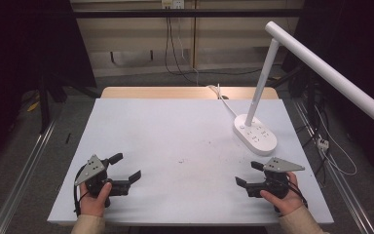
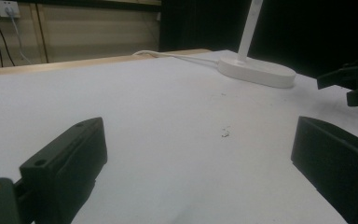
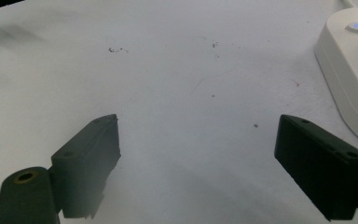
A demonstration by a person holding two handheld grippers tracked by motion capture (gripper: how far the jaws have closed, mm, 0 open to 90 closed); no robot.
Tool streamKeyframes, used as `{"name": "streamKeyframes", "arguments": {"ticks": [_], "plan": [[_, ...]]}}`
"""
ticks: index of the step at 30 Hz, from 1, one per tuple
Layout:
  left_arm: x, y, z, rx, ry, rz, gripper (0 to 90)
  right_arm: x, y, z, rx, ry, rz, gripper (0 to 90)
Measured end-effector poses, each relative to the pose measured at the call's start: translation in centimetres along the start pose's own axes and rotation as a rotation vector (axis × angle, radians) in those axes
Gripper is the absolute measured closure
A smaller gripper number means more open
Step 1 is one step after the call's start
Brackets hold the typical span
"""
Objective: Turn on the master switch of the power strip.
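Observation:
On the white tabletop (image 1: 175, 122) my left gripper (image 1: 126, 166) rests near the front left corner, held by a hand. Its black jaws stand wide apart, pointing toward the middle, with nothing between them. In the left gripper view the left gripper (image 2: 200, 133) frames bare table. My right gripper (image 1: 247, 173) lies near the front right corner in the other hand and points left. It is open and empty too. The right gripper (image 3: 198, 128) spans bare white surface in its own view, and the right gripper (image 2: 352, 83) also appears at the right edge of the left gripper view.
A white desk lamp stands at the back right on an oval base (image 1: 255, 135), its long arm (image 1: 331, 73) reaching out over the right side. The lamp base (image 3: 349, 70) sits close to the right jaw. A white cable (image 1: 224, 100) runs off the far edge. Small specks (image 1: 181, 160) mark the middle.

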State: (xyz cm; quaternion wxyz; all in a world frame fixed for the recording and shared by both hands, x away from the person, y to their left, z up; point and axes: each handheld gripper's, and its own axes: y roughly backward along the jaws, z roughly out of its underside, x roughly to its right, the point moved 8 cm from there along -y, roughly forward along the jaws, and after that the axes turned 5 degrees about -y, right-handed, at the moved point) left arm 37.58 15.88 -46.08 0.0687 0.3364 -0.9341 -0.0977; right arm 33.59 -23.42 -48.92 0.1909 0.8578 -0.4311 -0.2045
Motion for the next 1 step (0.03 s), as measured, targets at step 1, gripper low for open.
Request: {"name": "streamKeyframes", "arguments": {"ticks": [1], "plan": [[-0.01, -0.02, 0.01, 0.000, 0.000, 0.000, 3.3, -0.03, 0.02, -0.01, 0.002, -0.004, 0.000, 13.8]]}}
